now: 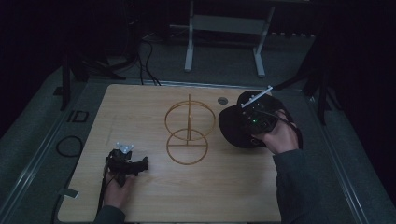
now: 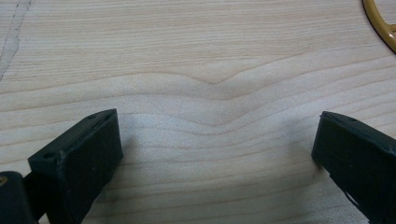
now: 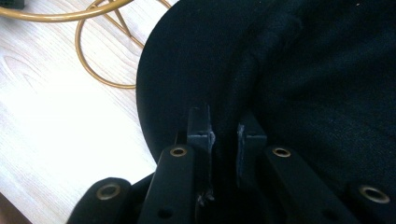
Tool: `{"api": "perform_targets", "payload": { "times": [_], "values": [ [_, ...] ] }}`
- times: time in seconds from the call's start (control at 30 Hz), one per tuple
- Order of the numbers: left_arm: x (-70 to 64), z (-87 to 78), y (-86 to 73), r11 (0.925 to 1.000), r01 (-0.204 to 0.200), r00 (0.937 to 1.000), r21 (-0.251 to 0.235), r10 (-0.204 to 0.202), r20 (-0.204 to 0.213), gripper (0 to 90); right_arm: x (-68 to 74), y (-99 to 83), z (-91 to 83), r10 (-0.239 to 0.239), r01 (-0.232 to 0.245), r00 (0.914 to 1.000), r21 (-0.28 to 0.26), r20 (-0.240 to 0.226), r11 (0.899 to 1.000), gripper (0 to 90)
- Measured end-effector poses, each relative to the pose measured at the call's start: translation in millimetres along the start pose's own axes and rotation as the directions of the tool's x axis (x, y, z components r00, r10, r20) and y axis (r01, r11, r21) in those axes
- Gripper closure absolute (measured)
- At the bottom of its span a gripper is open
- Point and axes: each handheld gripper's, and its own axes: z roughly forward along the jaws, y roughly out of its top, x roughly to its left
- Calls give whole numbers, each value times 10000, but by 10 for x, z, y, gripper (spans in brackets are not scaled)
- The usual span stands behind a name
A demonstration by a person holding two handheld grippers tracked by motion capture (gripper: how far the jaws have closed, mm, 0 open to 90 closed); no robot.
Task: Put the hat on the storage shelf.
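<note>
Your right gripper [image 1: 249, 122] sits at the right side of the wooden table [image 1: 140, 107], its jaws pinched nearly together on a black cap [image 1: 229, 125]. In the right gripper view the jaws close on a fold of the cap [image 3: 289, 84] where the flat brim meets the cloth crown. The cap lies on the table just right of a gold wire stand [image 1: 189, 133], apart from it in the high view.

The stand has two hoops, one raised and one lying flat as a base, joined by an upright post. Its wire [image 3: 88, 60] shows at the upper left of the right gripper view.

Your left gripper [image 1: 128, 163] rests low near the front left of the table, well apart from the cap. In the left gripper view its jaws stand wide apart over bare wood grain, holding nothing, with a sliver of the stand's base hoop [image 2: 380, 23] in the top right corner.

The cap looks light and soft. The crown will likely sag and fold when lifted, while the brim should stay stiffer. A grip at the brim's root, as you have now, probably gives the best control. The thin wire stand may tip if bumped, so a gentle approach seems wise.
</note>
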Motion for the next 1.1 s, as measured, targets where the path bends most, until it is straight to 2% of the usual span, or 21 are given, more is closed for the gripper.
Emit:
{"api": "perform_targets", "payload": {
  "times": [0.23, 0.33, 0.63, 1.1],
  "values": [
    [0, 0, 0, 10000, 6, 10000, -3, -6, 1, 12, -12, 25, -63, -62, 62, 10000, -48, -3, 10000, 804],
    [0, 0, 0, 10000, 8, 10000, -6, -8, 1, 12, -6, 56, -140, -154, 154, 9999, -92, -44, 9998, 803],
    [0, 0, 0, 10000, 7, 10000, -7, -7, 2, 12, 5, 123, -274, -259, 263, 9996, -294, 140, 9992, 802],
    [0, 1, 0, 10000, 1, 10000, -11, -1, 1, 11, 50, 296, -456, -469, 475, 9988, -614, 105, 9970, 801]
  ]
}}
